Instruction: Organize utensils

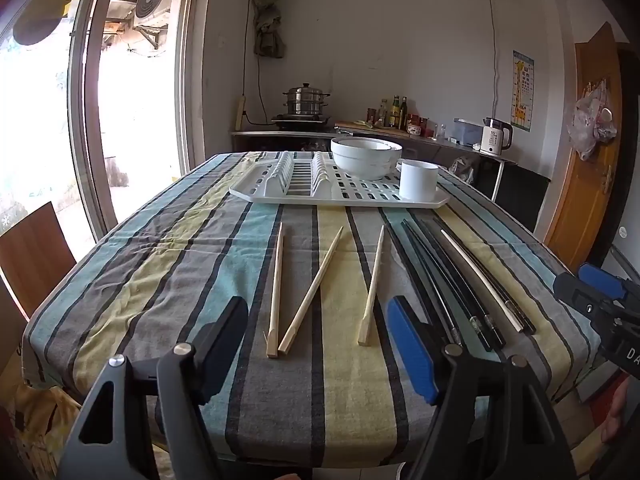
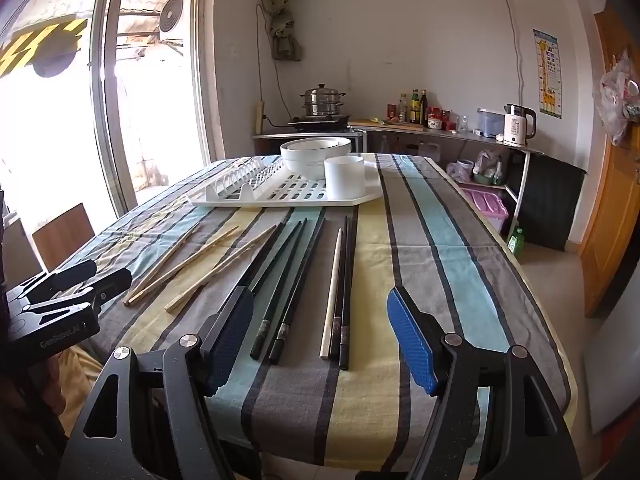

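the counter point(image 1: 168, 280) under its striped cloth carries a white drying rack point(image 1: 340, 196) at the far end with stacked bowls point(image 1: 366, 158) and a white cup point(image 1: 418, 180) on it, and nearer lie the loose chopsticks: three wooden chopsticks point(image 1: 310, 288) scattered apart and the black chopsticks point(image 2: 288, 280) bunched beside them with one pale stick among them. the left hand-held gripper point(image 1: 320, 344) and the right hand-held gripper point(image 2: 320, 344) both hover with jaws spread wide, holding nothing. to my eye the risk is that thin sticks lying flat may roll or skid off the pads, or a grab at the crowded black ones takes several at once.
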